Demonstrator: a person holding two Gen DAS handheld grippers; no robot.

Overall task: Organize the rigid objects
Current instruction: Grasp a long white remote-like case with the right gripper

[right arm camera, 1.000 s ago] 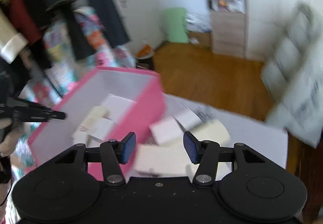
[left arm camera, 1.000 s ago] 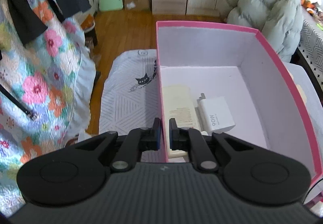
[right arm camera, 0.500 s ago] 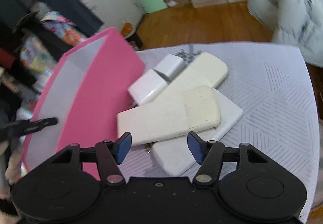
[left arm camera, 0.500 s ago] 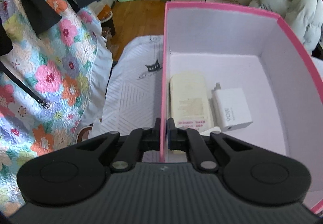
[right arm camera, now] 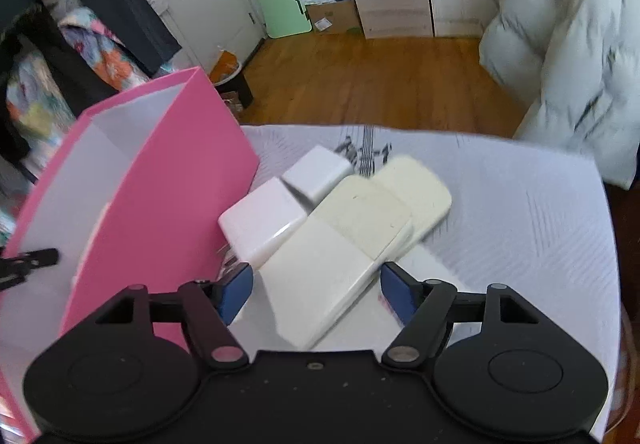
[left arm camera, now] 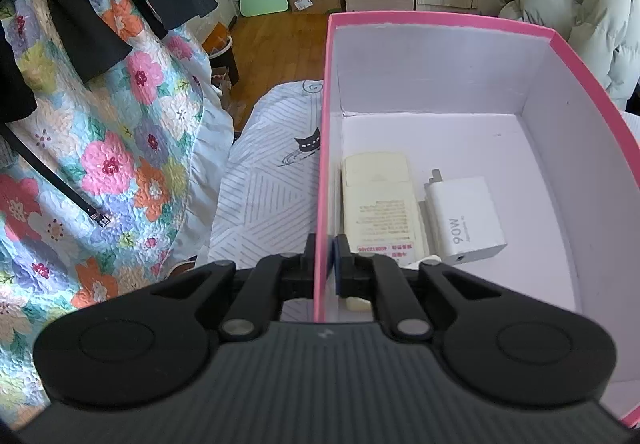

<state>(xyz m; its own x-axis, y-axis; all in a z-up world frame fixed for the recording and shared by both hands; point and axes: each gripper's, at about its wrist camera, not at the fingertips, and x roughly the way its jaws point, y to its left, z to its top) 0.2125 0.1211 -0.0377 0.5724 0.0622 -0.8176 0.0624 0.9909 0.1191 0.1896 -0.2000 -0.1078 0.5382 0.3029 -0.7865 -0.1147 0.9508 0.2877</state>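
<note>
A pink box [left arm camera: 326, 148] with a white inside stands on the patterned table. My left gripper [left arm camera: 324, 264] is shut on its left wall. Inside lie a cream power bank [left arm camera: 380, 204] and a white 90W charger [left arm camera: 464, 220]. In the right wrist view the pink box [right arm camera: 180, 184] is at the left. Beside it lies a pile: two white charger blocks [right arm camera: 264, 220] and several cream flat packs [right arm camera: 332, 268]. My right gripper [right arm camera: 316, 288] is open, its blue pads either side of the nearest cream pack, low over it.
A white patterned cloth [right arm camera: 520, 212] covers the table; its far edge drops to a wood floor [right arm camera: 380, 84]. A floral quilt [left arm camera: 100, 148] hangs at the left. A grey puffer coat [right arm camera: 560, 64] lies at the right. Cabinets and a green board stand at the back.
My right gripper has swung from over the box to the pile and come down close over the cream pack. The left gripper stays shut on the box wall, its view slightly shifted.
</note>
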